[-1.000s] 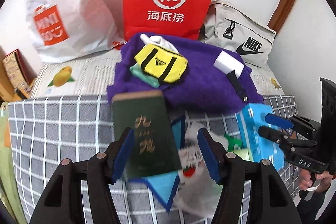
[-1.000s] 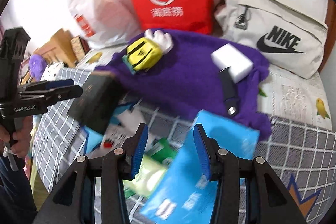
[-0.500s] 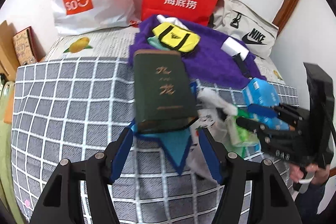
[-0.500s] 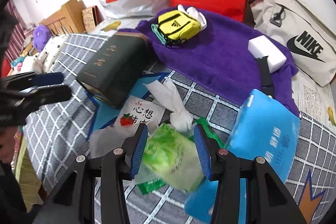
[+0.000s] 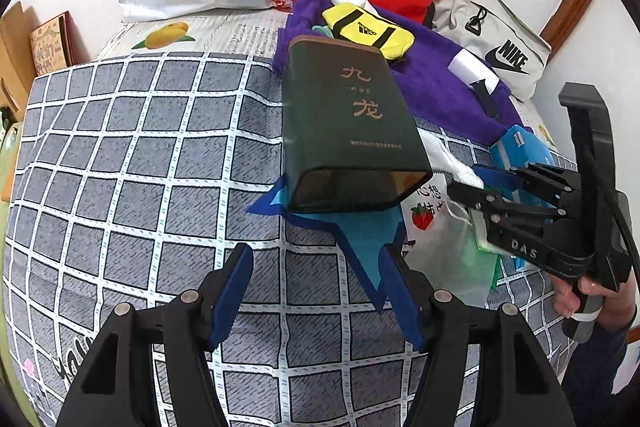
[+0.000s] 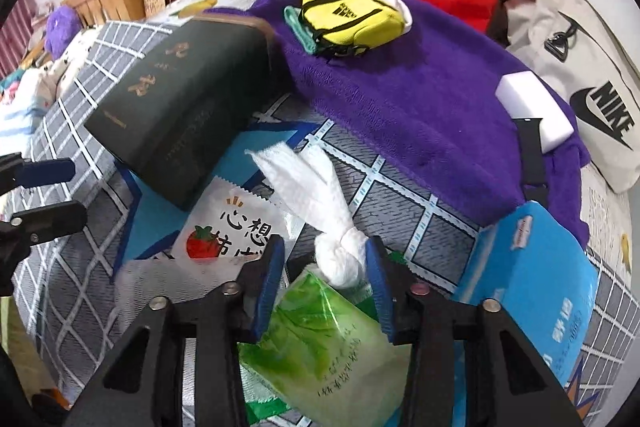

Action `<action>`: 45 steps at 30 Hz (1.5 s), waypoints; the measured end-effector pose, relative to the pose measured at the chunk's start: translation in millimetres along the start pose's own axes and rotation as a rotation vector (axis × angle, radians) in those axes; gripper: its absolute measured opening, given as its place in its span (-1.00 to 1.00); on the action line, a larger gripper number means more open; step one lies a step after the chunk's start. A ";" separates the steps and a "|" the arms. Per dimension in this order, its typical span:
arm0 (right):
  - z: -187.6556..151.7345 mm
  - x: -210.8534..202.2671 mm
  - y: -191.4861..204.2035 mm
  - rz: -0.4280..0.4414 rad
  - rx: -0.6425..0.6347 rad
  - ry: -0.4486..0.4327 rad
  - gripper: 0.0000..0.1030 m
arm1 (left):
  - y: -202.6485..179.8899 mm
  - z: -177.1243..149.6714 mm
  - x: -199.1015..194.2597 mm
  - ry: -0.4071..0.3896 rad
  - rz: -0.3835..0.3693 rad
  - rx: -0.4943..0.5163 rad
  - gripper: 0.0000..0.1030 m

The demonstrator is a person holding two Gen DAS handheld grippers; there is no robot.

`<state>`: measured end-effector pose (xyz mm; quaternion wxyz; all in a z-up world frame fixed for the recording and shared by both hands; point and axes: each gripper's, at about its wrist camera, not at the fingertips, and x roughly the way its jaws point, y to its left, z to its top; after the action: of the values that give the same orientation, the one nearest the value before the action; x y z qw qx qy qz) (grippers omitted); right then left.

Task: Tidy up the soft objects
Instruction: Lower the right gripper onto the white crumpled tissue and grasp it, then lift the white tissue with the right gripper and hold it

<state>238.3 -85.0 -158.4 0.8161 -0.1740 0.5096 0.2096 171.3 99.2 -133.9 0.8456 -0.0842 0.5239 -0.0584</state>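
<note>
The green tissue pack (image 6: 324, 331), soft, crinkled and shiny, with a knotted white tissue (image 6: 340, 259) at its top, lies on the checked bedcover (image 5: 132, 155) near the dark green box (image 5: 348, 131). The right gripper (image 6: 326, 287) is closing around it, pads not yet pressing. The left gripper (image 5: 316, 295) hangs half open, holding nothing.

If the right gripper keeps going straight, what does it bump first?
Probably the green tissue pack: it already sits between the closing jaws of the right gripper, with the knotted white tissue just beyond. Exact depth is unclear.
</note>
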 end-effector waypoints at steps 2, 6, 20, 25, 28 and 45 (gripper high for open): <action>1.4 0.8 -4.1 0.007 0.019 -0.002 -0.53 | 1.3 -0.5 0.7 0.002 0.002 -0.001 0.22; 2.5 -7.8 -7.7 0.036 0.036 -0.034 -0.60 | 4.8 -0.4 0.3 -0.001 -0.004 -0.012 0.22; -17.6 -78.8 -29.9 0.040 0.108 -0.191 -0.61 | -51.0 -4.0 -4.0 -0.013 -0.127 0.116 0.24; -42.6 -98.6 -56.8 -0.015 0.159 -0.207 -0.61 | -92.1 1.0 -0.9 -0.018 -0.176 0.230 0.34; -59.2 -109.4 -75.2 -0.051 0.199 -0.212 -0.60 | -112.8 6.8 4.4 -0.028 -0.219 0.288 0.50; -109.1 -123.3 -131.1 -0.085 0.369 -0.227 -0.60 | -161.2 14.4 52.4 0.034 -0.261 0.620 0.59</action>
<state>175.2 -271.3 -83.5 0.8943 -0.0182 0.4366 0.0964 205.8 -67.2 -140.7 0.8076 0.1114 0.4799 -0.3240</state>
